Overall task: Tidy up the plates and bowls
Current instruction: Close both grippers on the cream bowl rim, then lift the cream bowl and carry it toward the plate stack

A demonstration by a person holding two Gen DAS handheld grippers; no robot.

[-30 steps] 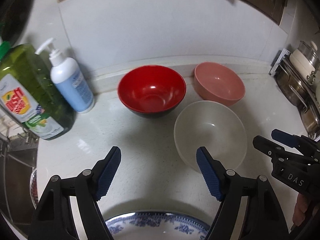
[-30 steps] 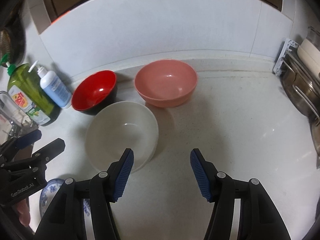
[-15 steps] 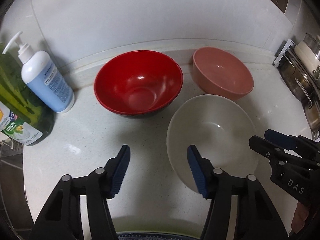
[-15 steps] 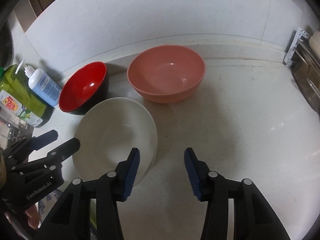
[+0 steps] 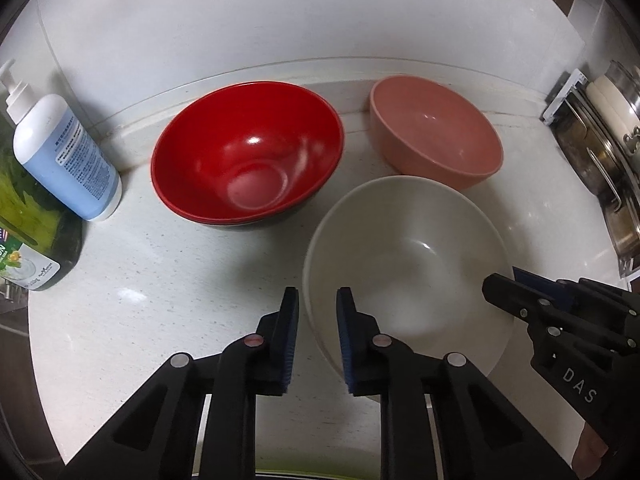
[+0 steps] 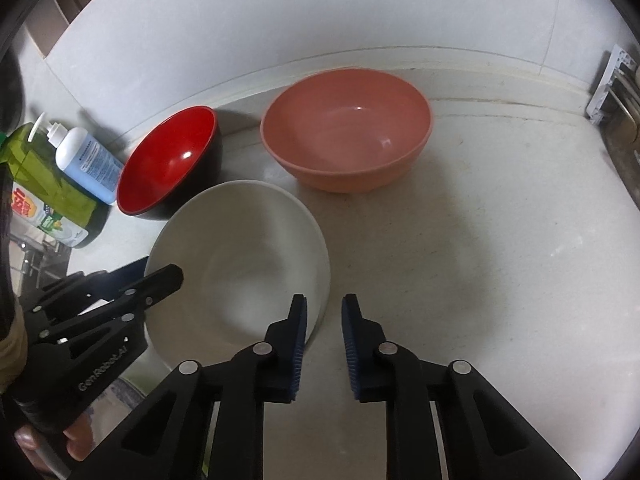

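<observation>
Here the white bowl (image 5: pixel 408 276) stands on the desk (image 6: pixel 500 240) in front of the red bowl (image 5: pixel 248 160) and the pink bowl (image 6: pixel 348 132), and both tools straddle its rim: the left hand-held gripper (image 5: pixel 317 334) and the right hand-held gripper (image 6: pixel 324 344) each have the fingers narrowly apart, one inside and one outside, not yet clamped. To lift it well, I think both should close evenly and rise together, so the bowl stays level. A patterned plate (image 6: pixel 120 396) near the bottom edge is mostly hidden, and whether the pads touch the rim is hard to tell.
</observation>
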